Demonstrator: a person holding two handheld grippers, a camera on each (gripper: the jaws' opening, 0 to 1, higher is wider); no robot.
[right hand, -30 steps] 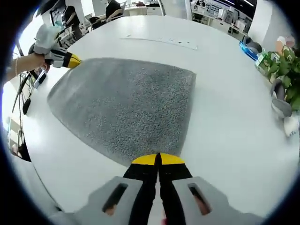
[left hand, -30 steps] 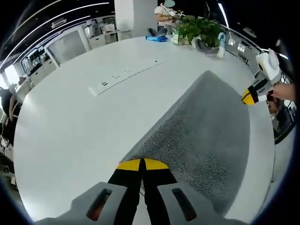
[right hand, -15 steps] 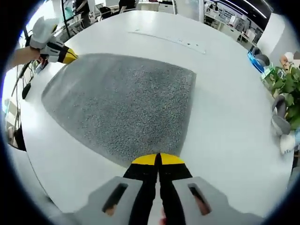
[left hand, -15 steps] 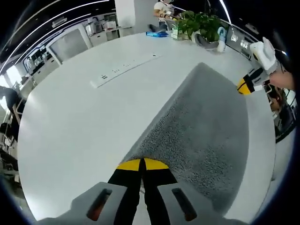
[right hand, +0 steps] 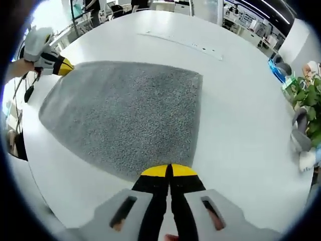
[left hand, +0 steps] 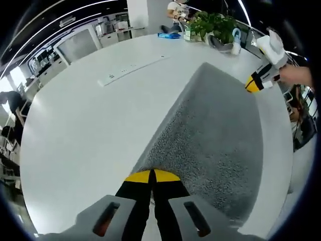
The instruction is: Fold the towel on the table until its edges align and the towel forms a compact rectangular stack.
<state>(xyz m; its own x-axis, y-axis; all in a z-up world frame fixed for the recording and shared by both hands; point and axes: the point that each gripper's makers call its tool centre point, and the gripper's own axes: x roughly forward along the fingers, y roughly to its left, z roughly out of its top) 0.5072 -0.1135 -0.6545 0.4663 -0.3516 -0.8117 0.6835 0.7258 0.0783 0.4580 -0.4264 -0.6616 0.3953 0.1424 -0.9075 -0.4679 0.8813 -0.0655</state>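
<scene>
Both grippers, left gripper point(left hand: 152, 176) and right gripper point(right hand: 169, 170), clench adjacent corners of the flat gray towel point(right hand: 125, 115), which stretches away across the white table point(right hand: 241, 125).

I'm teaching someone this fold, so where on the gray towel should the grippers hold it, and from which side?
Probably at its corners, from outside the edge. The gray towel lies flat on the white table, so only edges offer a bite. The right gripper and left gripper each sit shut at a near corner.
</scene>
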